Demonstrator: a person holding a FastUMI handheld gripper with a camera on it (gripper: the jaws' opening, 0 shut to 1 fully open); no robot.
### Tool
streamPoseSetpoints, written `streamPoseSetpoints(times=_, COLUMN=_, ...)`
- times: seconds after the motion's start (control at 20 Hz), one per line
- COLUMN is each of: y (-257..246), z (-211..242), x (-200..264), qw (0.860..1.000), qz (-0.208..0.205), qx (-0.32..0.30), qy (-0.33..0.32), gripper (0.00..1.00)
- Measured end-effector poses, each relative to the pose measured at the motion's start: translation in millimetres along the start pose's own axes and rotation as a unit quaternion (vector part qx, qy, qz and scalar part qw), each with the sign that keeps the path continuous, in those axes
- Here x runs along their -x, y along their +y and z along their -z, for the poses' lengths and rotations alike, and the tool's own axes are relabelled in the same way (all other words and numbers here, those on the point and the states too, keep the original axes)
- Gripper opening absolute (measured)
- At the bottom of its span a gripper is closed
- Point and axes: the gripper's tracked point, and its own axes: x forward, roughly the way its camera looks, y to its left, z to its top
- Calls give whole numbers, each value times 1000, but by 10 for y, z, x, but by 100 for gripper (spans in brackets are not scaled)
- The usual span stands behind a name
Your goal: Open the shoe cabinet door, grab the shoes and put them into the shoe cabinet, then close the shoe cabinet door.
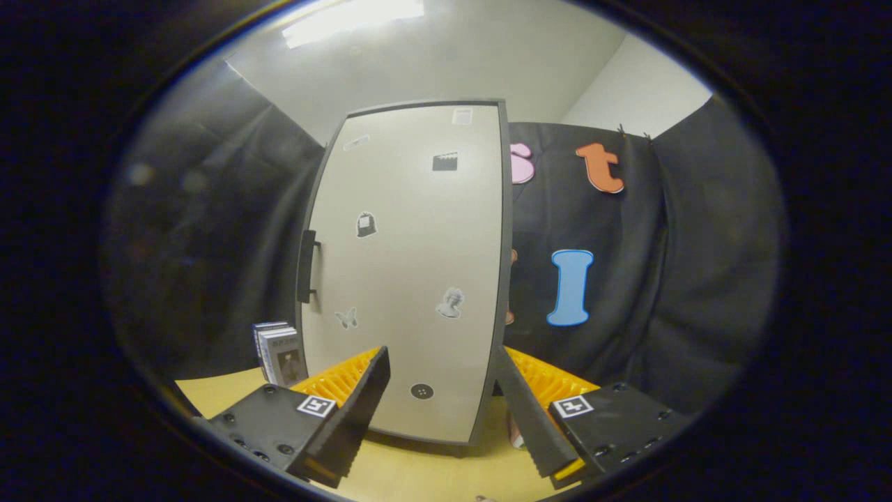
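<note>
We see a tan table (418, 468) along the frame's bottom. On it stands the cabinet (411, 279) at centre, door shut, and a small stack of boxes (280, 354) at lower left beside it.

A bright ceiling light (352, 19) glares overhead; the dark edges bend and blur with fisheye distortion.

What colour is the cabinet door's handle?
Black, on the light grey cabinet door; the handle shows best in the gripper view.

Upright beige shoe cabinet (411, 272), door (418, 230) closed
</note>
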Motion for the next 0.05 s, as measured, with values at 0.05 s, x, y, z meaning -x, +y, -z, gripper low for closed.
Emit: streamPoseSetpoints(times=0.05, y=-68, z=-26, x=23, qw=1000, qz=-2, qx=-3, qy=-11, gripper=97)
